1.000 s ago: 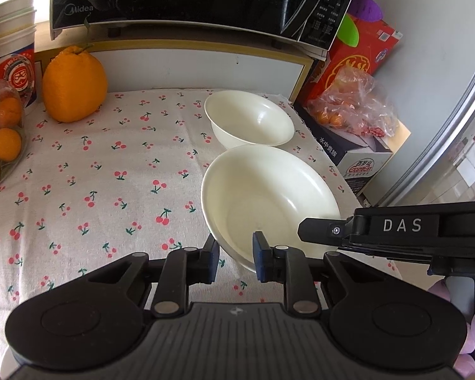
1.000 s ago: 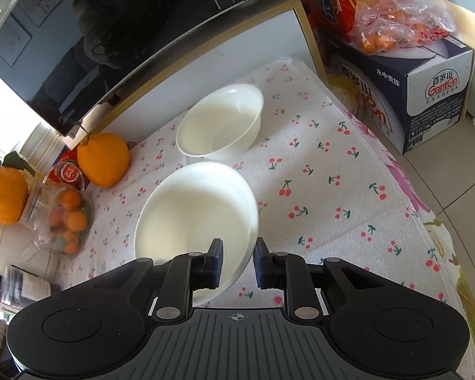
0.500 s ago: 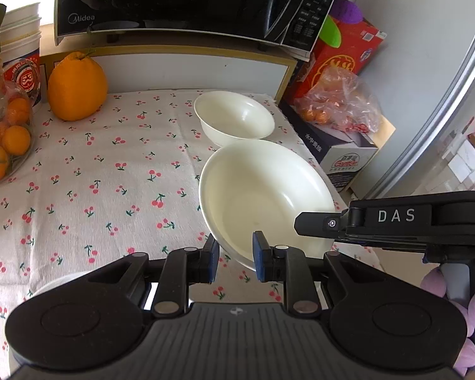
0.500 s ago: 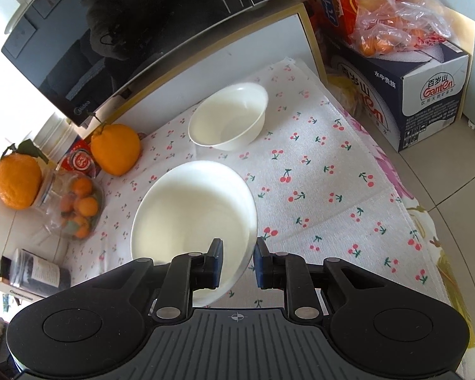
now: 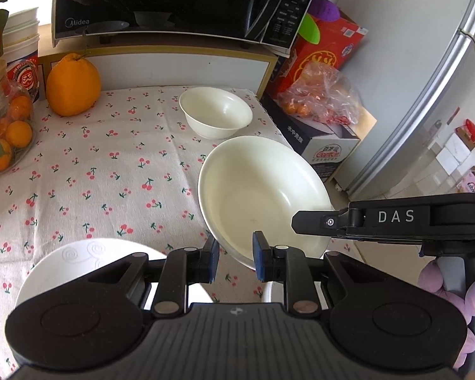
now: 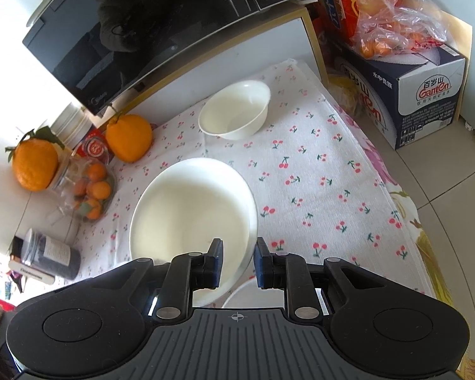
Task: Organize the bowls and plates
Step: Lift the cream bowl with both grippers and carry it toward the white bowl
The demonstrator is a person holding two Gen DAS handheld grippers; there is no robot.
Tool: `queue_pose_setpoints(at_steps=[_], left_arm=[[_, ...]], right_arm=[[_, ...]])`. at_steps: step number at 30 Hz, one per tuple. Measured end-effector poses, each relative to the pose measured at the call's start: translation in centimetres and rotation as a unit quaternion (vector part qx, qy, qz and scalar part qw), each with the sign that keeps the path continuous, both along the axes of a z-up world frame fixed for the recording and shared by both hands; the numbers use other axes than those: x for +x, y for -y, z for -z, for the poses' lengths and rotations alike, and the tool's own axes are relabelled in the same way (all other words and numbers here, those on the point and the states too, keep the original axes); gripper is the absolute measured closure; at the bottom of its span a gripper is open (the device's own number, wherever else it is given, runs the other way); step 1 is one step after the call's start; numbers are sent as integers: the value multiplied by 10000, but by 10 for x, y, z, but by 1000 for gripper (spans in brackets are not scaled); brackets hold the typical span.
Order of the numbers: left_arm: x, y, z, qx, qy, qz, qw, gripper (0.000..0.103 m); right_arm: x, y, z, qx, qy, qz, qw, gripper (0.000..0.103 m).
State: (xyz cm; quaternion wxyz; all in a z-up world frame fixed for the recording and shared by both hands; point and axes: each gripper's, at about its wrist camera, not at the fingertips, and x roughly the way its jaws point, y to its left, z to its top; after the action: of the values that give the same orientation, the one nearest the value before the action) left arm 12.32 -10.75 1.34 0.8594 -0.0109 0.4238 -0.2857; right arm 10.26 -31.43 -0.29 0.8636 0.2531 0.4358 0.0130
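2 grippers share 1 load: my left gripper [image 5: 233,258] and my right gripper [image 6: 237,261] are both clamped on the rim of the big bowl [image 5: 262,196], each at its near edge, so the weight is split and the wide dish cannot swing on a single pinch. In the right wrist view the rim passes between the pads with the wall on the left pad's side; in the left wrist view the rim sits between the blue pads and my other tool's arm reaches in from the right.

The big bowl is tilted and lifted clear of the cherry-print tablecloth [image 5: 88,171], its far lip pointing toward the small bowl [image 5: 215,112], which stands upright near the back edge of the table, apart from everything else.

Below my left gripper lies a white plate [image 5: 79,256] with a faint swirl pattern, and a second white rim [image 6: 243,294] shows under the right gripper; I cannot tell what that piece is.

My guess is the lift is meant to carry the big bowl over to a stack.
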Motion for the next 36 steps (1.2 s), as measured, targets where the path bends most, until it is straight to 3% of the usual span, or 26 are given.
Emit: queue_pose_setpoints(at_steps=[36], left_arm=[[-41,12,9,209,-322,615,9974,83]], right_arm=[[-66,4,8,-205,-529,-27,9984,82]])
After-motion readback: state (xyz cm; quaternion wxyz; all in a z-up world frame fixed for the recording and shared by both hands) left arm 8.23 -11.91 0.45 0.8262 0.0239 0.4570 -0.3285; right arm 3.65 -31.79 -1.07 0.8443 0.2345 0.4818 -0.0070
